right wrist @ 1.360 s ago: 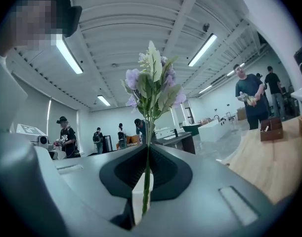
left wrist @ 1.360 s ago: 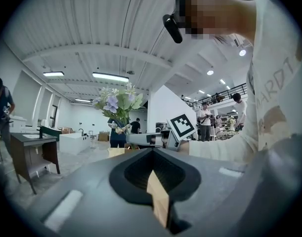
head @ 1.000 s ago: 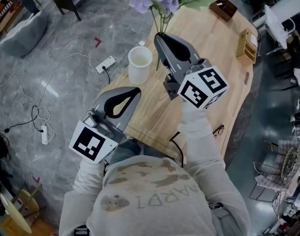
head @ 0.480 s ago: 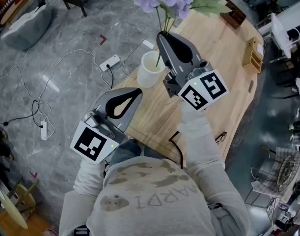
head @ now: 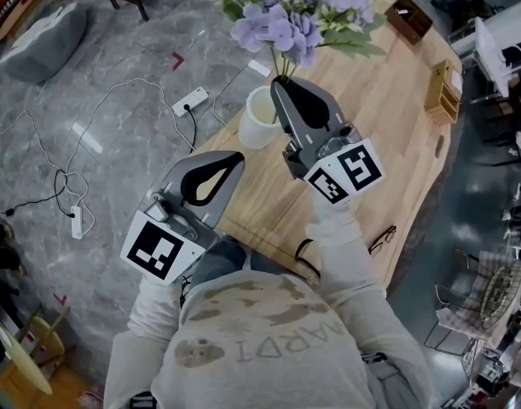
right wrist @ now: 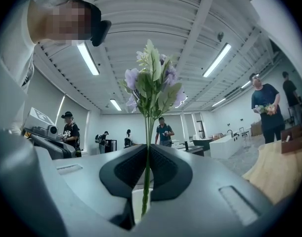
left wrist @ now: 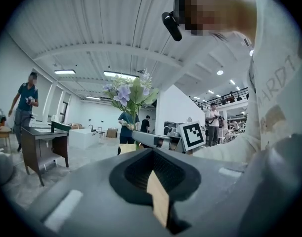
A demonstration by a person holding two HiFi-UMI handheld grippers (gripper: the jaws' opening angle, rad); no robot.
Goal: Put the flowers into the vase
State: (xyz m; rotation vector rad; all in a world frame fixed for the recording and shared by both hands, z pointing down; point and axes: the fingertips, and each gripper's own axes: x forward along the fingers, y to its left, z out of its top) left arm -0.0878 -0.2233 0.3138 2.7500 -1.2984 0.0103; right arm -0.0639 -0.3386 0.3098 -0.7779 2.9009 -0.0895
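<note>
One bunch of flowers (head: 281, 24) is clamped in my right claw (head: 282, 82), near the vase (head: 258, 119) at the table (head: 379, 118) edge. Best to lower the stems plumb; left claw (head: 235, 155) is closed, empty.

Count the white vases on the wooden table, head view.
1. The white cylindrical vase stands at the edge of the light wooden table, beside the right gripper, which grips the purple flower bunch by its stems. The blooms may hide another.
</note>
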